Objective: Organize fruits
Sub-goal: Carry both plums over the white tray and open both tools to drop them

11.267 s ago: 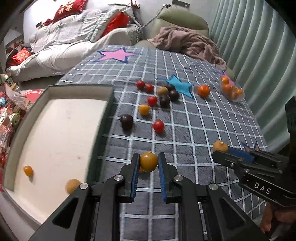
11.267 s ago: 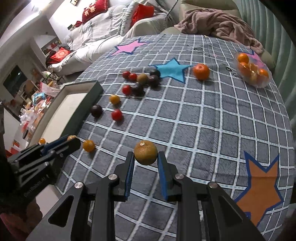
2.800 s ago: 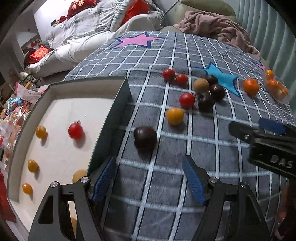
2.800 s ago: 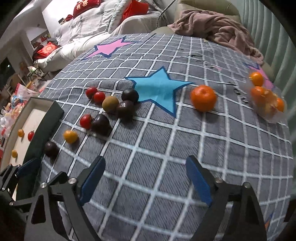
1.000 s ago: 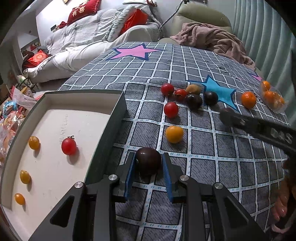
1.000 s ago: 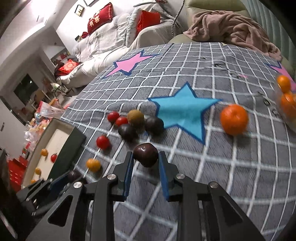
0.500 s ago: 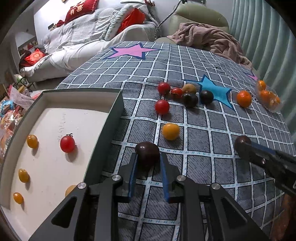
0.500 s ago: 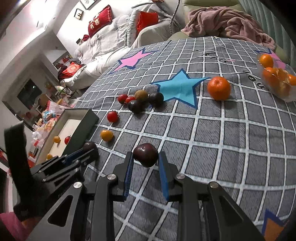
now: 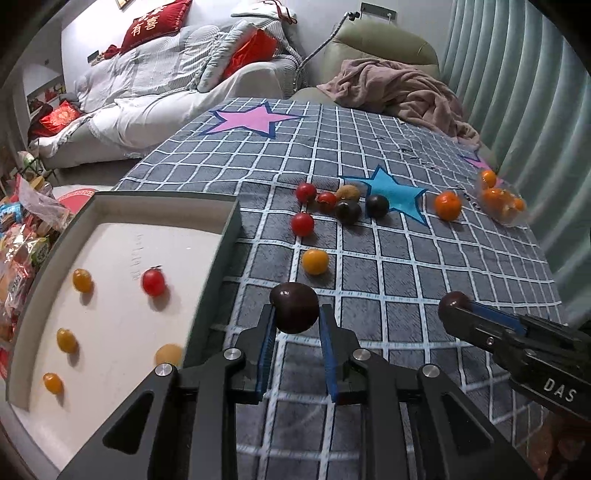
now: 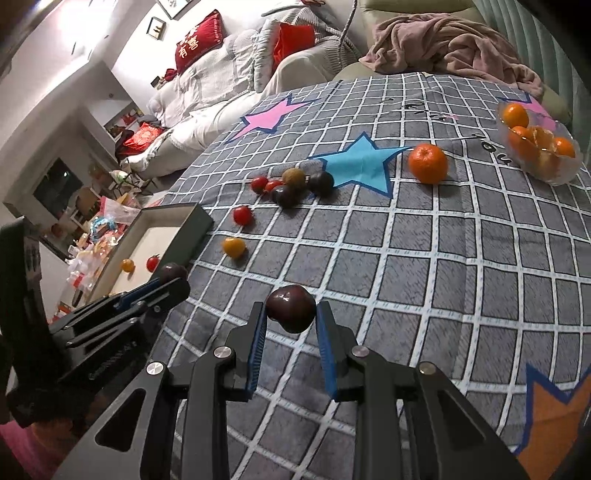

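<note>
Left wrist view: the left tool (image 9: pixel 295 325) pinches a dark plum (image 9: pixel 294 307) at lower centre, just right of the white tray (image 9: pixel 229 236) holding cherry tomatoes. The right tool (image 9: pixel 458 308), lower right, reads "DAS" and grips another plum; its body is cut off by the frame edge. A red cushion (image 9: pixel 146 23), upper left, bears "有喜".

Right wrist view: the right tool pinches its dark plum (image 10: pixel 291 307) at lower centre. The left tool's lettering, lower left, is unreadable. The checked cloth (image 10: pixel 461 240) shows partial writing, "you", at upper right.

Raised tray wall (image 9: pixel 225 258) between cloth and the tray's mostly bare floor.
</note>
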